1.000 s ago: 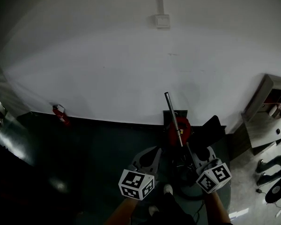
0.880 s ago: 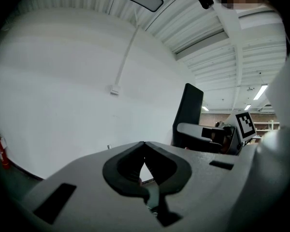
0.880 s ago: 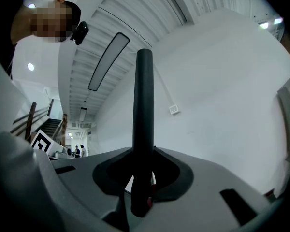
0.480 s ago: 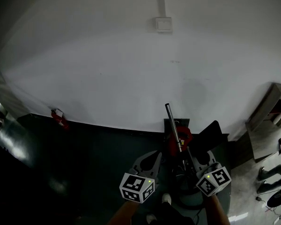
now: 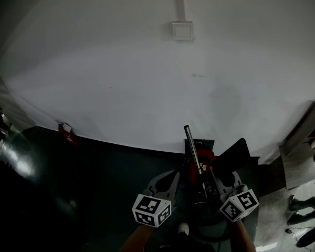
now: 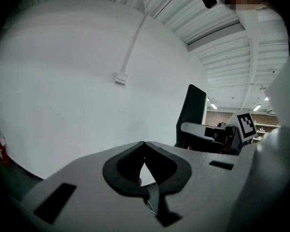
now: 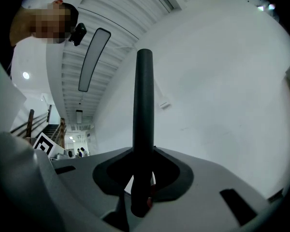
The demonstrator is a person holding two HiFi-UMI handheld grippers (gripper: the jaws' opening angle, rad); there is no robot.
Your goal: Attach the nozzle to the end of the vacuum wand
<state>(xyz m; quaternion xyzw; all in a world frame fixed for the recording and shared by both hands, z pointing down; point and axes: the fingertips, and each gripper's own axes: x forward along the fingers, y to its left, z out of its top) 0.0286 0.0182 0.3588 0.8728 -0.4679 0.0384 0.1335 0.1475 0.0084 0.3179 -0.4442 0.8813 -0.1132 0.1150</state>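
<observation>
The silver vacuum wand (image 5: 193, 150) slants up from a red vacuum body (image 5: 206, 155) just ahead of my hands. My right gripper (image 5: 214, 181) is shut on the wand; in the right gripper view the dark tube (image 7: 144, 110) rises straight out between the closed jaws of that gripper (image 7: 143, 153). My left gripper (image 5: 174, 175) hovers to the left of the wand, apart from it. In the left gripper view its jaws (image 6: 144, 145) meet at the tip with nothing between them. I see no nozzle in any view.
A white wall fills the view ahead, with a switch box (image 5: 182, 30) and a conduit above it. A red fire extinguisher (image 5: 67, 133) stands at the wall's foot on the left. A black chair back (image 5: 237, 149) and a grey desk (image 5: 302, 156) stand on the right.
Both grippers and the wand have been carried closer to the wall; the switch box looks nearer and the people at the right edge slid out of view. Jaws are unchanged.
</observation>
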